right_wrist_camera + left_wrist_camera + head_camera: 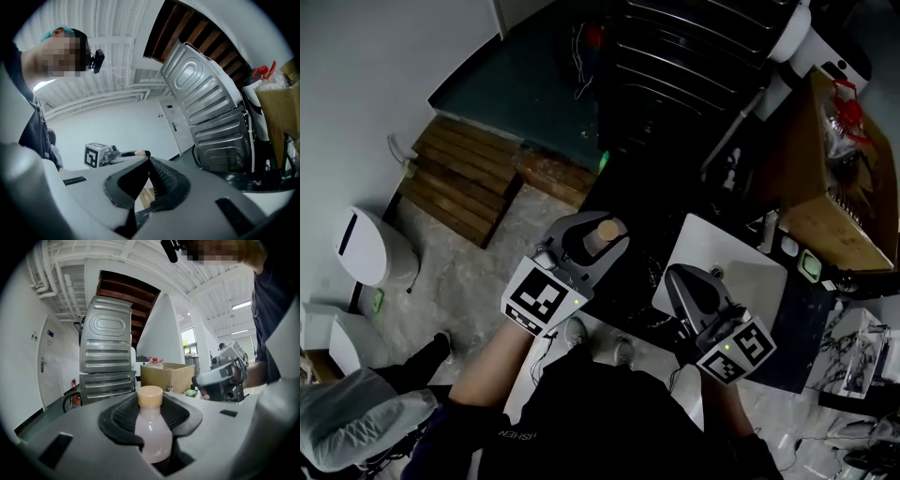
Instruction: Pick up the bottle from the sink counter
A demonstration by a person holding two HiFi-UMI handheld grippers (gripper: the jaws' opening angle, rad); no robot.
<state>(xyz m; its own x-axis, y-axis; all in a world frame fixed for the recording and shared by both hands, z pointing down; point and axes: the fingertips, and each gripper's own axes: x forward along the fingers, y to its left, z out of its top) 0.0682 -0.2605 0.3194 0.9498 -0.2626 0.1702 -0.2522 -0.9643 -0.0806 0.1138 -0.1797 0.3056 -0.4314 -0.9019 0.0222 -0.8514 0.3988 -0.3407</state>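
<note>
Grey appliance [105, 352] behind bottle [152, 434], base unseen within left gripper [151, 414]

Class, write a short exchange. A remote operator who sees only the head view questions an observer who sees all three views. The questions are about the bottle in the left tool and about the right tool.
Operator: From above I see only a tan cap poking out of the left tool. Is the bottle really held?
Observer: Yes. The left gripper view shows the black pads pressed against both sides of the pale bottle.
Operator: And the right tool? I cannot see between its jaws.
Observer: The right gripper view shows its jaws closed together, with nothing between them.
</note>
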